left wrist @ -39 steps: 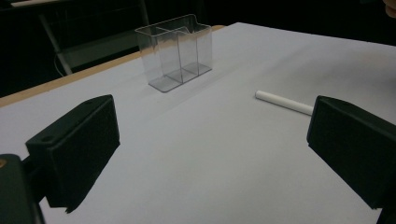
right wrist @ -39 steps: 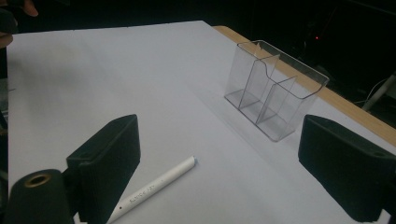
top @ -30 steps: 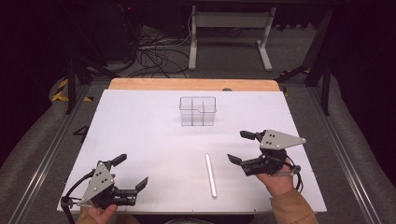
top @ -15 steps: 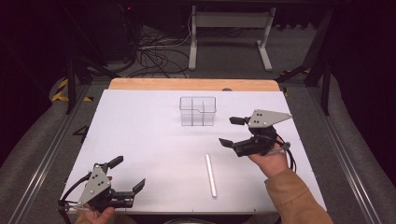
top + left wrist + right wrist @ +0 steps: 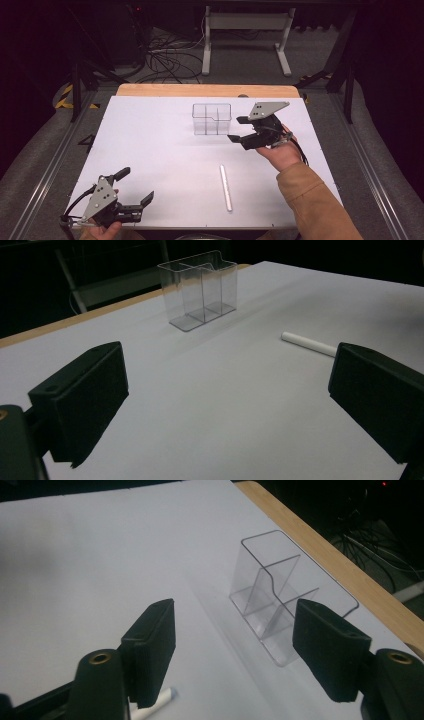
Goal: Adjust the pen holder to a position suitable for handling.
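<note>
No readable writing or labels on anything. Right gripper (image 5: 241, 128) has moved up the table from beside the rod (image 5: 226, 187) to just right of the clear box (image 5: 211, 119), held above the sheet. Its jaws have just been closing but stand apart, nothing between them; in the right gripper view the box (image 5: 284, 598) sits ahead between the jaw tips, not touched. Left gripper (image 5: 135, 186) hasn't moved: near-left corner of the table (image 5: 150, 135), jaws wide apart, empty. Rod hasn't moved either: flat on the sheet, near side, right of centre, well apart from both grippers. Box stands upright at far centre, divided into compartments, nothing inside them. Left gripper view: box (image 5: 200, 287) and rod (image 5: 307, 343) lie ahead.
</note>
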Demonstrator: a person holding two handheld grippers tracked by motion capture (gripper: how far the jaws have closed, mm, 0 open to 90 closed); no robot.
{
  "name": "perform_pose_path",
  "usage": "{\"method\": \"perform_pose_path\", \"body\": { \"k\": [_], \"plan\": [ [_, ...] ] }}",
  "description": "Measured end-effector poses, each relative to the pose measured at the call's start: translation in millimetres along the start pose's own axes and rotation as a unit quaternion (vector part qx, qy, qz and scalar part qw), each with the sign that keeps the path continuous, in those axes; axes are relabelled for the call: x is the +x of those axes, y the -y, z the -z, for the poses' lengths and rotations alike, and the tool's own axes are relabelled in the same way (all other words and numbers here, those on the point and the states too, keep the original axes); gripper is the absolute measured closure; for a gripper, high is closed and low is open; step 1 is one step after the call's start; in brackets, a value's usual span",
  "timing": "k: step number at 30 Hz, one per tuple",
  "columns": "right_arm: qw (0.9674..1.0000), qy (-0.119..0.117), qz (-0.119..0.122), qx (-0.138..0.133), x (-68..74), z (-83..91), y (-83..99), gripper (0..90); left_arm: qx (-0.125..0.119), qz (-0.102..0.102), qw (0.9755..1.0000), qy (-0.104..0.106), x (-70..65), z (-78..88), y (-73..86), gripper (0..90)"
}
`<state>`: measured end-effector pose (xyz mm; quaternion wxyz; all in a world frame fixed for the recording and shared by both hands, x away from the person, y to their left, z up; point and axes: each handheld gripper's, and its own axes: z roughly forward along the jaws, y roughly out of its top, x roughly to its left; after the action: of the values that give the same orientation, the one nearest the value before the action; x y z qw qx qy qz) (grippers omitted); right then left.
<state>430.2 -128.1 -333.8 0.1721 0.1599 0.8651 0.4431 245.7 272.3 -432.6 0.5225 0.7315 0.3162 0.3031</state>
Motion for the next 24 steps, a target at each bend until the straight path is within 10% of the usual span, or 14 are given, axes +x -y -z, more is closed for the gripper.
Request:
{"method": "perform_pose_path", "body": {
  "k": [16,24],
  "plan": [
    [0.9978,0.015,0.049,0.041,-22.1,-29.7,-13.5,37.4,0.000,0.004,1.0000,0.001,1.5,-2.0,1.0,3.4],
    [0.9984,0.007,0.036,0.042,-29.8,-37.4,-16.2,39.1,0.002,0.000,1.0000,-0.001,2.7,-2.2,1.0,3.6]
  ]
}}
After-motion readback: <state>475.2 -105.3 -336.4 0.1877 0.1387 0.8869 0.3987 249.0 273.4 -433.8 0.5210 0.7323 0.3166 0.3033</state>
